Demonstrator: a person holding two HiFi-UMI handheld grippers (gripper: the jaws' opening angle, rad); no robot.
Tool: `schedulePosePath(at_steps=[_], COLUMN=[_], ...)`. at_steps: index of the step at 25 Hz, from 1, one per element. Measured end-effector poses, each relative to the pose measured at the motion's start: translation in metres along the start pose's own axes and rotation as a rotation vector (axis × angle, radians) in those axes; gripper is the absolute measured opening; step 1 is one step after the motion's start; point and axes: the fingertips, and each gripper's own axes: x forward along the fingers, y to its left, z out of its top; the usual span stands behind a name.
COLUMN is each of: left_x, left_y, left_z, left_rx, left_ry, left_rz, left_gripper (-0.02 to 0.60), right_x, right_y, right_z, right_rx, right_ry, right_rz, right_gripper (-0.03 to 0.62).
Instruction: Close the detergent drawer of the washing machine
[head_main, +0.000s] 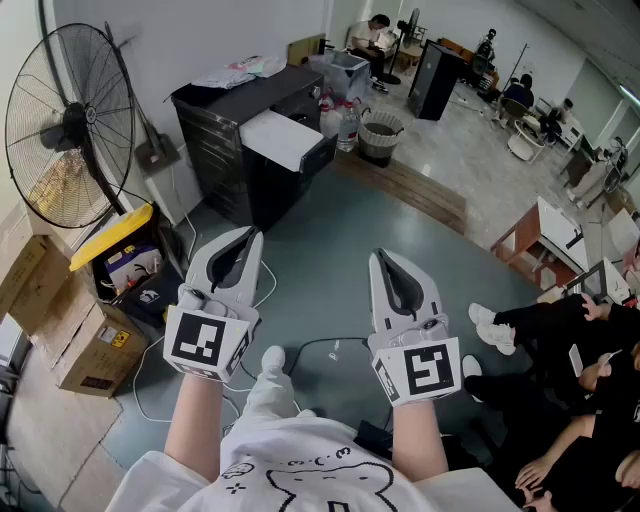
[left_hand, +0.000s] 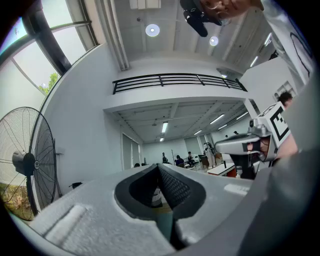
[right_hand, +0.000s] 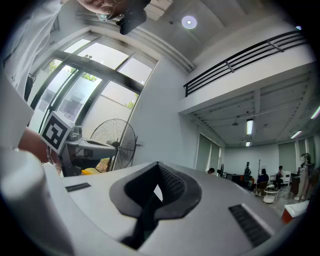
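Entry: left tongs (head_main: 248, 236) and right tongs (head_main: 381, 258) are hovering closed and empty over the floor (head_main: 330, 260); the detergent drawer is showing in no view, so locating the washing machine is coming first, then pushing squarely.

Left claw (head_main: 248, 236) closed, right claw (head_main: 381, 257) closed, side by side
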Motion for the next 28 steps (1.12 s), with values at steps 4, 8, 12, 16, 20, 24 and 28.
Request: schedulePosePath(at_steps=[4,8,12,16,20,24,28], left_x=[0.013,0.030,0.053,0.079,0.108,0.137,0.161], left_y=[0.006,0.023,0.046,0.072,0.097,0.121,0.144], left_z=[-0.001,-0.003,-0.010,-0.018,-0.029,-0.041,-0.054], left_rx=[0.010,0.006,0.002,-0.012,-0.023,-0.034,-0.041], left_ry=[-0.003,-0.017,-0.023,-0.023,-0.024,-0.016,-0.010], left_rz=[-0.004,-0.001,-0.004,-0.002,-0.006,-0.027,-0.051], left_gripper=[0.014,0.014,0.014,0.014,0.014,0.014,0.014], right_x=[0.013,0.033,0.062,0.096,0.130,0.162,0.191], right_y=[-0.009,-0.018,-0.022,-0.033,-0.047,-0.060,-0.063], right_z=[0.002,-0.003,-0.010,-0.016,-0.028,-0.045,-0.062], right_rx=[-0.006,-0.010,0.010,0.040,0.071,0.128,0.161], right_ry=[-0.006,0.000,0.005,0.011,0.032,0.063,0.095], right_rz=[-0.014,-0.026,-0.012,-0.025,-0.036,-0.062,-0.075], right_gripper=[-0.005,-0.005,-0.005,0.056,0.185,0.357,0.397])
